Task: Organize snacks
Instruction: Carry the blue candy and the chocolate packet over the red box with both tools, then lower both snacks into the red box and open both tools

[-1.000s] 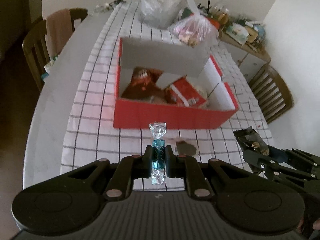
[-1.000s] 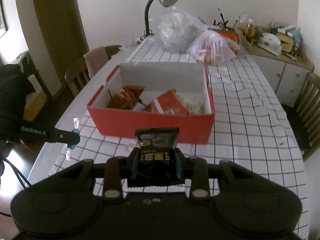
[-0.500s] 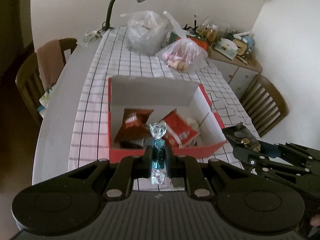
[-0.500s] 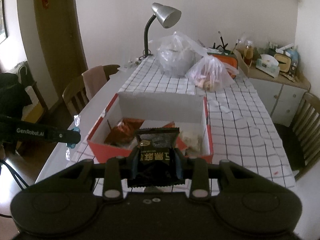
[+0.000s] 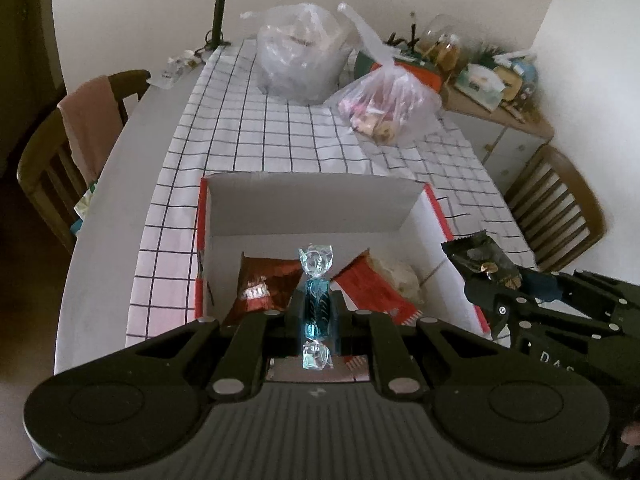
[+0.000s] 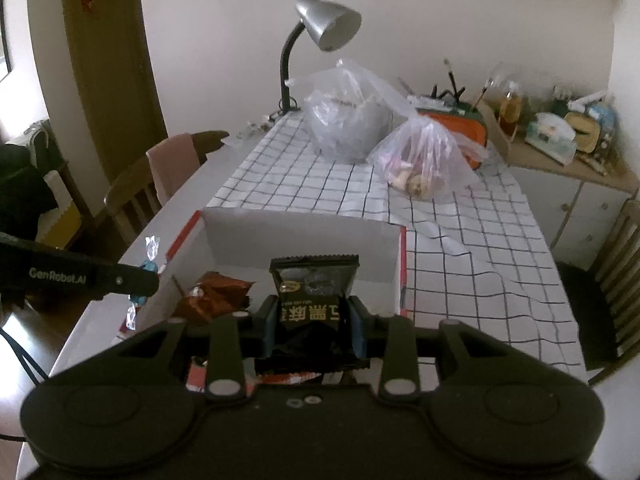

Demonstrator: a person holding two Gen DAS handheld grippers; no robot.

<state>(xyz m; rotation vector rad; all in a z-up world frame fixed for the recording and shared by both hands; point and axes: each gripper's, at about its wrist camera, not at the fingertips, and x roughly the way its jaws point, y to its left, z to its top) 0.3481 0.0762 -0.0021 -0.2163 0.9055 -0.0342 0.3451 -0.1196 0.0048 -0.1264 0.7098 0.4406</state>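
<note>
A red cardboard box (image 5: 316, 208) with a white inside sits on the checked tablecloth; it also shows in the right wrist view (image 6: 304, 236). Inside lie a brown snack bag (image 5: 266, 286), a red packet (image 5: 370, 286) and a pale snack (image 5: 394, 276). My left gripper (image 5: 316, 306) is shut on a blue twist-wrapped candy (image 5: 316, 300), held over the box's near edge. My right gripper (image 6: 314, 312) is shut on a black snack packet (image 6: 314, 282), held over the box's near right part. The packet also shows in the left wrist view (image 5: 480, 258).
Two clear plastic bags (image 5: 300, 52) (image 5: 386, 106) stand on the table behind the box, next to a desk lamp (image 6: 320, 28). Wooden chairs stand at the left (image 5: 60, 152) and right (image 5: 556, 208). A cluttered cabinet (image 6: 560, 144) is at the far right.
Both grippers have risen and moved forward over the box, still holding the candy and the black packet. The box now lies right below them.
</note>
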